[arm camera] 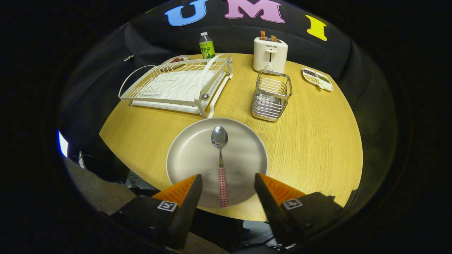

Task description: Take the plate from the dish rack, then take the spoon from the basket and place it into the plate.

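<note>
Two fingers of the gripper (228,183) stand wide apart at the near edge of the round wooden table (317,148), released and pressing on nothing; the handle end of the spoon (220,162) shows in the gap between them, clear of both. Its long axis runs straight away from the fingers: the checked handle points back toward the gripper and reaches the plate's near rim, while the shiny bowl points ahead and rests near the middle of the plate (190,155). This plate lies flat on the table just ahead of the fingertips, its near rim close to the table's near edge. Bare wood lies open to either side of the plate, more of it on the right. Beyond the plate, on the left, sits the white wire dish rack (176,86), its near corner close to the plate's far rim. On the right beyond the plate stands the metal basket (272,95), apart from it. Farther back stand a white toaster (270,54), a bottle (207,46) with a green label, and a small divided dish (317,79) near the far right edge.
</note>
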A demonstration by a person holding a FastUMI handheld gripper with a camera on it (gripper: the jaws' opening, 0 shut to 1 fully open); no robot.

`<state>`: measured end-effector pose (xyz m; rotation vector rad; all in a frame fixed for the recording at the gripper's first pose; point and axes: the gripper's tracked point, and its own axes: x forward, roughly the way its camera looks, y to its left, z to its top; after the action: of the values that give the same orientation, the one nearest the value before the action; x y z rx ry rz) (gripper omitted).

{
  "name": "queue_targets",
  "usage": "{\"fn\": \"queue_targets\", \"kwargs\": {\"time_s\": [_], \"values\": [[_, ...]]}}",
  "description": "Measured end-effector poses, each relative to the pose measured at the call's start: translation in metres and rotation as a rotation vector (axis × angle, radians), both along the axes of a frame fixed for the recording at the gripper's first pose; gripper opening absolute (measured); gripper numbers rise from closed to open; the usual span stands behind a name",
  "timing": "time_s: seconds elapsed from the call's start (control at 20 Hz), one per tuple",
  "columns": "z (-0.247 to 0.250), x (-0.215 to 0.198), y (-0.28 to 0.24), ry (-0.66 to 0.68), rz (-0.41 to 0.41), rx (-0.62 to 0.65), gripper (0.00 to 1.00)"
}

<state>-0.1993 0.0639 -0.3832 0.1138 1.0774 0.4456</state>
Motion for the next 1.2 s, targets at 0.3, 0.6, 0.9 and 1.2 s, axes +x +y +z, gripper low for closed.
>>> {"fn": "queue_targets", "kwargs": {"time_s": [0.3,0.6,0.9,1.2], "values": [[0.005,0.003,0.003,-0.013,-0.006,0.011,1.00],[0.054,0.047,-0.008,-0.131,-0.054,0.022,0.99],[0.156,0.115,-0.034,-0.354,-0.171,0.065,0.98],[0.252,0.153,-0.074,-0.560,-0.251,0.053,0.97]]}}
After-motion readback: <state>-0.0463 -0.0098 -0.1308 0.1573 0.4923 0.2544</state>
